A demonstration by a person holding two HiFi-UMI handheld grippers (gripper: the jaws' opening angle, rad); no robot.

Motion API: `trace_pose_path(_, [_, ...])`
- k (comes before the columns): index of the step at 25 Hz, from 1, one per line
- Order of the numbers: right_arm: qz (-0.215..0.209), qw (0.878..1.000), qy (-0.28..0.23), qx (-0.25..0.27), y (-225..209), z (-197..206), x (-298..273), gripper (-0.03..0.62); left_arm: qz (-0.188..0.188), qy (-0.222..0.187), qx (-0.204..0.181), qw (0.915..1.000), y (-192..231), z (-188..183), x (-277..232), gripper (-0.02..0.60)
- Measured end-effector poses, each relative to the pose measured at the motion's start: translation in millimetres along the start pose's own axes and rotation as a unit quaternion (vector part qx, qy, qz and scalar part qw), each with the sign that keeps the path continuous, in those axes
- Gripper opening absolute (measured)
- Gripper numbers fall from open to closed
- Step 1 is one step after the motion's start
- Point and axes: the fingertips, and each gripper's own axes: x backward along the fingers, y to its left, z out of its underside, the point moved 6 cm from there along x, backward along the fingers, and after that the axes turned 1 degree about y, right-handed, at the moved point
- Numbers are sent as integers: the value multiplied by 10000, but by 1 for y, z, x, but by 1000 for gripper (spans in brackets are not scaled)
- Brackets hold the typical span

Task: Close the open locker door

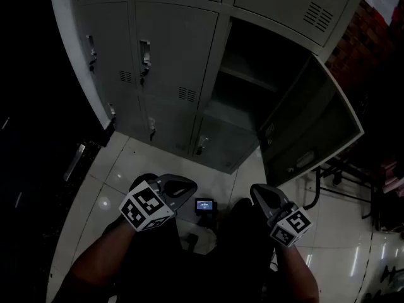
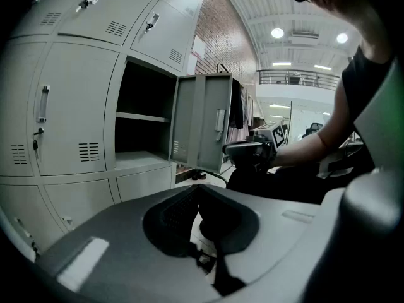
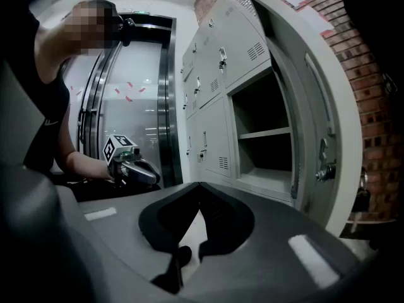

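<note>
The grey locker bank [image 1: 164, 55] has one open compartment [image 1: 246, 87] with a shelf inside. Its door [image 1: 312, 128] hangs swung out to the right. Both grippers sit low in front of me, well short of the lockers. My left gripper [image 1: 180, 191] is shut and holds nothing, and so is my right gripper [image 1: 262, 197]. In the left gripper view the shut jaws [image 2: 199, 187] point at the open compartment [image 2: 142, 125] and the door [image 2: 202, 128]. In the right gripper view the shut jaws [image 3: 201, 185] sit left of the door [image 3: 315, 106], whose inner latch shows.
A small device with a lit screen [image 1: 205, 205] lies on the white tiled floor between my grippers. A dark metal frame [image 1: 341, 175] stands below the open door at the right. A brick wall [image 1: 356, 36] borders the lockers, and glass doors [image 3: 136, 106] stand at their far end.
</note>
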Motion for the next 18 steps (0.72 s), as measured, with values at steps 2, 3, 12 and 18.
trace_pose_path(2, [-32,10000,-72,-58,1,-2,0,3,-3,-4,21,10000,0,1,1,12])
trace_pose_path(3, [-63,9998,-142,-109,2,-4,1,3,-5,-4,33,10000,0,1,1,12])
trace_pose_path(12, [359,9990,-264,-104,-9,-11,38,7,-7,-9,56,10000,0,1,3,12])
trace_pose_path(18, [1011,9937,-433,-222,-35,-28,80,31,-4,-20,56,10000,0,0,3,12])
